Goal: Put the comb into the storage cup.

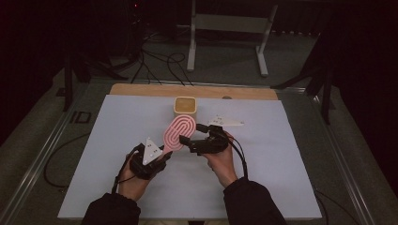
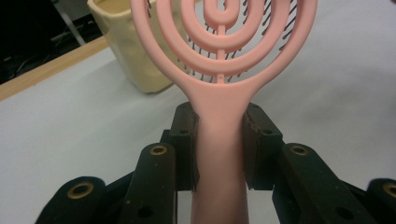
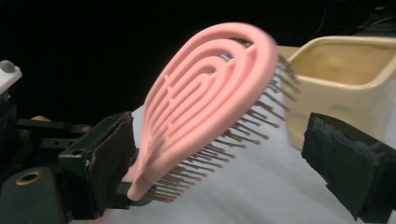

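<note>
1. Left gripper point(image 2: 219, 140) clamps the pink hairbrush point(image 2: 222, 70) by its handle, jaws tight on both sides; right gripper point(image 3: 219, 168) stands wide open, its jaws either side of the brush head, not touching.
2. White sheet point(image 1: 117, 140) covers the wooden table point(image 1: 141, 89); dark room, cables on the grey floor point(image 1: 225, 65) beyond.
3. Both hands come in near centre, dark sleeves, left hand point(image 1: 133, 180) lower.
4. Brush: concentric oval ribs, dark bristles, raised just near of the cream square cup point(image 1: 185, 106).
</note>
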Demonstrator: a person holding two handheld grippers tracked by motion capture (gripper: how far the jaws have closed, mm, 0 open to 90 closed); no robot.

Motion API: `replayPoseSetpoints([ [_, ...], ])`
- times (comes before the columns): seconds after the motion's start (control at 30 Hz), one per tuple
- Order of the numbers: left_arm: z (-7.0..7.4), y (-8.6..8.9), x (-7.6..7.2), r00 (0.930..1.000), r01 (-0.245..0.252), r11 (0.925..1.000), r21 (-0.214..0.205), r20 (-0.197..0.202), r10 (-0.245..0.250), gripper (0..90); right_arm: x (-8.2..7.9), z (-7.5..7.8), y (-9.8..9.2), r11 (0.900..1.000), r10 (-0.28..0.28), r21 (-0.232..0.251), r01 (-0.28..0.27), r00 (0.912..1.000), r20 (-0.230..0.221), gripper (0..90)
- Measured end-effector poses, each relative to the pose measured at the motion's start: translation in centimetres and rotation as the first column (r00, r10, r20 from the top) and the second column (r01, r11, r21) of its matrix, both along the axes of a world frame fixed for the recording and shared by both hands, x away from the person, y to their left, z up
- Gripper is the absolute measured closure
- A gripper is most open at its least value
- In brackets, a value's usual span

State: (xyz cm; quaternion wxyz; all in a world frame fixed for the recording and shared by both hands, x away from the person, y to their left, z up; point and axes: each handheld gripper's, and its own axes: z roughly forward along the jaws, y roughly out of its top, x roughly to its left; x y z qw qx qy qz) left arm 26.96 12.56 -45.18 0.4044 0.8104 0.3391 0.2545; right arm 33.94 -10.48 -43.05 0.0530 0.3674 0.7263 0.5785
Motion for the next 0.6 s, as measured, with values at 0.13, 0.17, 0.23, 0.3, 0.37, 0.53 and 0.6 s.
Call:
replayPoseSetpoints([
  [0.13, 0.0, -0.2, -0.1, 0.9999, 0.01, 0.9999, -0.001, 0.01, -0.01, 69.9, 0.0, 0.1, 0.4, 0.9994, 0.022, 0.026, -0.021, 0.9996, -0.018, 12.9],
  [0.17, 0.0, -0.2, -0.1, 0.9998, 0.012, 0.9999, -0.004, 0.013, -0.012, 69.9, 0.0, 0.2, 0.5, 0.9991, 0.027, 0.034, -0.027, 0.9993, -0.024, 13.9],
  [0.23, 0.0, -0.3, -0.2, 0.9997, 0.014, 0.9999, -0.002, 0.021, -0.014, 69.9, 0.1, 0.2, 0.8, 0.9985, 0.044, 0.033, -0.043, 0.9986, -0.03, 16.0],
  [0.3, 0.1, -0.3, -0.3, 0.9994, 0.016, 0.9998, -0.008, 0.031, -0.016, 69.9, 0.0, 0.3, 1.1, 0.9984, 0.053, 0.023, -0.052, 0.9983, -0.025, 20.8],
  [0.37, 0.2, -0.3, -0.4, 0.9992, 0.019, 0.9998, -0.011, 0.036, -0.018, 69.9, 0.0, 0.4, 1.3, 0.9982, 0.053, 0.027, -0.053, 0.9982, -0.028, 26.4],
  [0.53, 0.2, -0.4, -0.4, 0.9988, 0.029, 0.9995, -0.01, 0.04, -0.029, 69.9, 0.3, 0.1, 1.5, 0.9968, 0.073, 0.036, -0.071, 0.9947, -0.072, 44.2],
  [0.6, 0.1, -0.5, -0.4, 0.9988, 0.031, 0.9995, -0.005, 0.038, -0.031, 69.9, 0.4, -0.1, 1.5, 0.9954, 0.088, 0.045, -0.084, 0.992, -0.09, 49.1],
])
